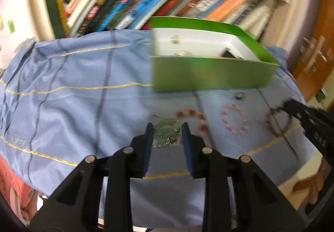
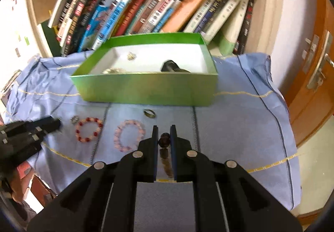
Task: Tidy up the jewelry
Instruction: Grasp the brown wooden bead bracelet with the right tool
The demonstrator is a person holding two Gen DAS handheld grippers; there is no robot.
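A green box (image 1: 208, 73) (image 2: 146, 88) with a white inside stands on the blue cloth and holds a few small pieces. My left gripper (image 1: 167, 129) is open just above a green and silver piece of jewelry (image 1: 167, 127). Beside it lie a red bead bracelet (image 1: 194, 116) (image 2: 88, 128), a pink bead bracelet (image 1: 233, 120) (image 2: 129, 135) and a ring (image 1: 239, 95) (image 2: 149, 113). My right gripper (image 2: 164, 134) is shut on a dark brown bead bracelet (image 2: 164, 142) (image 1: 278, 123) and holds it above the cloth.
The blue cloth (image 1: 73, 96) (image 2: 240, 117) covers the table. A shelf of books (image 2: 156, 11) stands behind the box. A wooden door (image 2: 313, 86) is at the right. A small silver piece (image 2: 74, 118) lies near the left gripper's tip.
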